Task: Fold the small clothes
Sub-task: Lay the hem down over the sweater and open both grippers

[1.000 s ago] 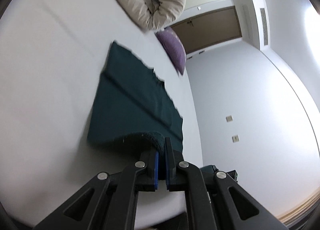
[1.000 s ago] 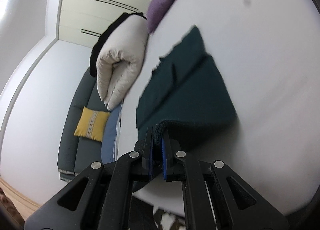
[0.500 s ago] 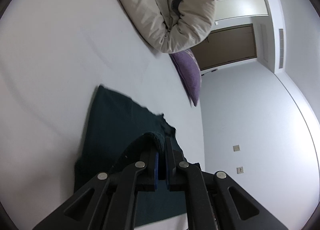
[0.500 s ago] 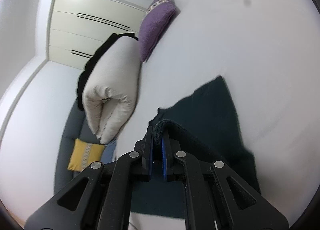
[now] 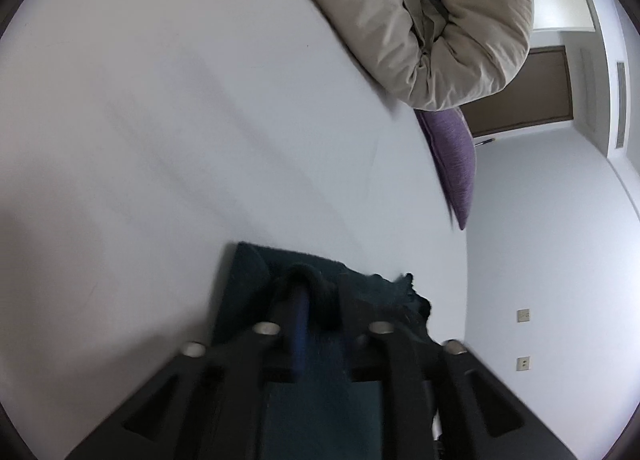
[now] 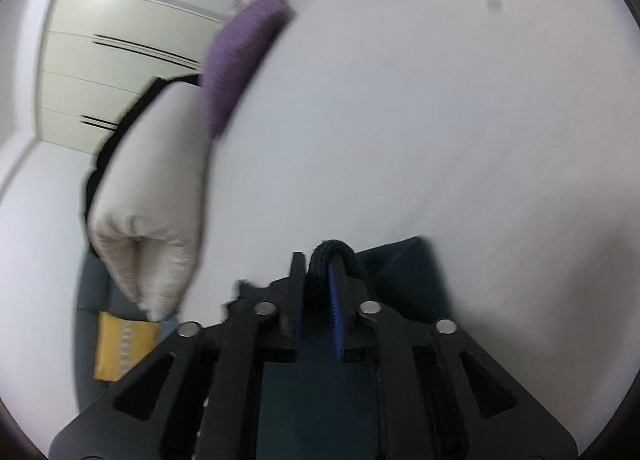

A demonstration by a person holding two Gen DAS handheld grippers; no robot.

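A dark teal garment point(image 5: 244, 280) lies on the white bed point(image 5: 160, 120); it also shows in the right wrist view point(image 6: 412, 272). My left gripper point(image 5: 308, 284) is shut on a rolled hem of the garment, held over the rest of the cloth. My right gripper point(image 6: 322, 260) is shut on the other end of the same hem. The cloth drapes from both grippers, and most of it is hidden under the fingers.
A rolled beige duvet point(image 5: 432, 20) lies at the far side of the bed, with a purple cushion point(image 5: 454, 156) beside it. In the right wrist view the duvet point(image 6: 156, 196), the purple cushion point(image 6: 240, 56) and a yellow cushion point(image 6: 120, 344) on a grey sofa stand left.
Both grippers have carried the held hem forward over the garment toward its far edge. Much less of the teal cloth shows ahead of the fingers now.
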